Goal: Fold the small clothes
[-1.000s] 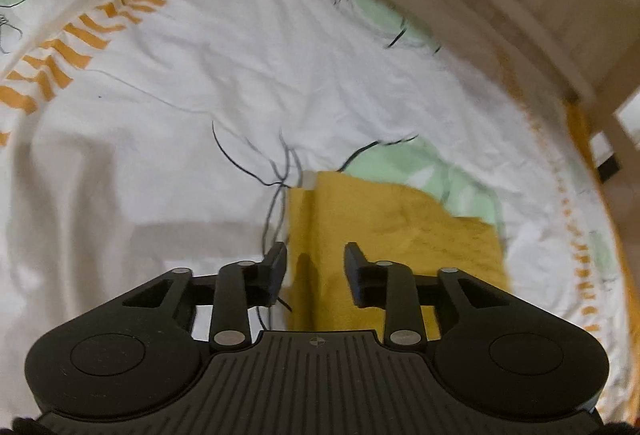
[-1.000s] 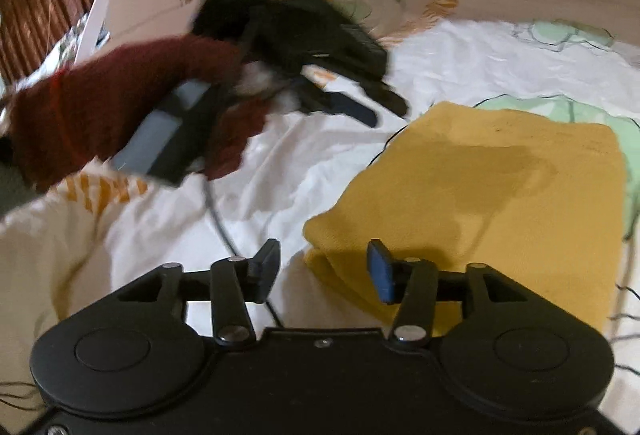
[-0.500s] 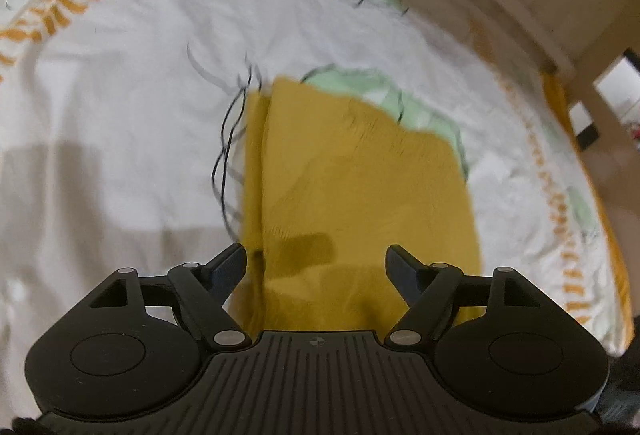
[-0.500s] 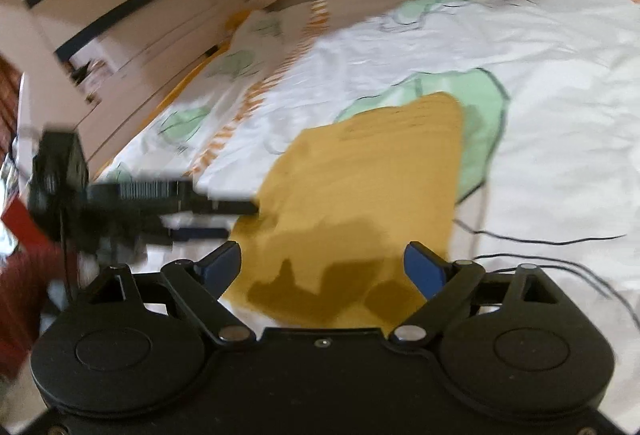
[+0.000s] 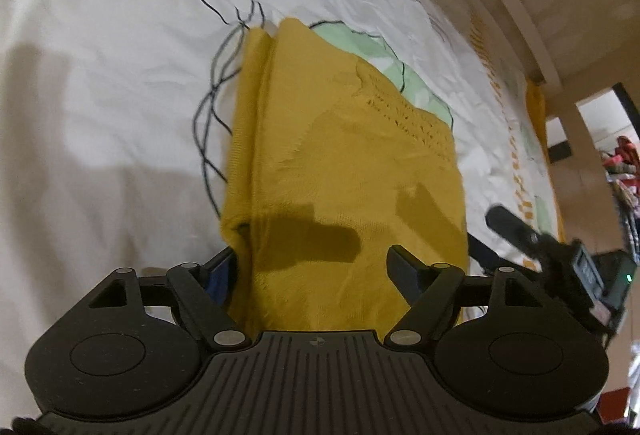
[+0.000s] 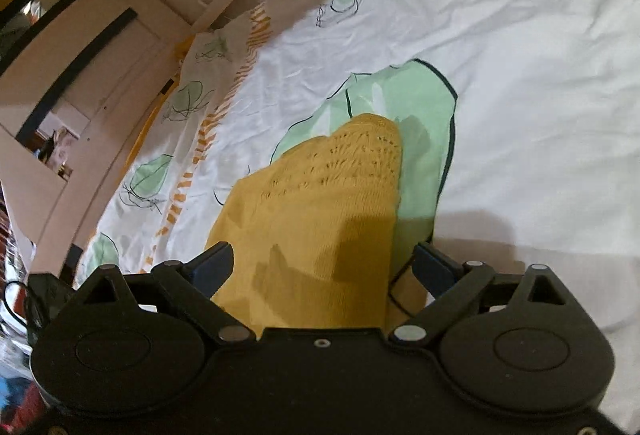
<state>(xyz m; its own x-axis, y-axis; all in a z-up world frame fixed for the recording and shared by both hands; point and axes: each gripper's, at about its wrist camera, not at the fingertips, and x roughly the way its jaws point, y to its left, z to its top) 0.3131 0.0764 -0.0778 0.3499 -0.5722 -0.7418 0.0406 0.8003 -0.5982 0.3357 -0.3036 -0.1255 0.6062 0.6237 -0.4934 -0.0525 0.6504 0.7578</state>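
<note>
On the white leaf-printed bedsheet [image 5: 100, 83] the mustard knit garment [image 5: 340, 163] lies folded flat, its stacked edges at the left. We hold the left gripper [image 5: 310, 263] low over its near end, jaws opening, cloth below them but unpinched. Our right gripper [image 6: 322, 261] likewise spreads, gripping nothing, probably so each can take a near corner for the next fold.

We lose the near end of the yellow knit garment [image 5: 340, 163] behind the left claw [image 5: 316, 267] body, and in the right wrist view behind the right claw [image 6: 324, 267] body. The bedsheet [image 5: 100, 75] runs off every edge. The dark device [image 5: 560, 259] at the left view's right side is smeared (likely the other claw), and the clutter past the bed frame is too small to name.
</note>
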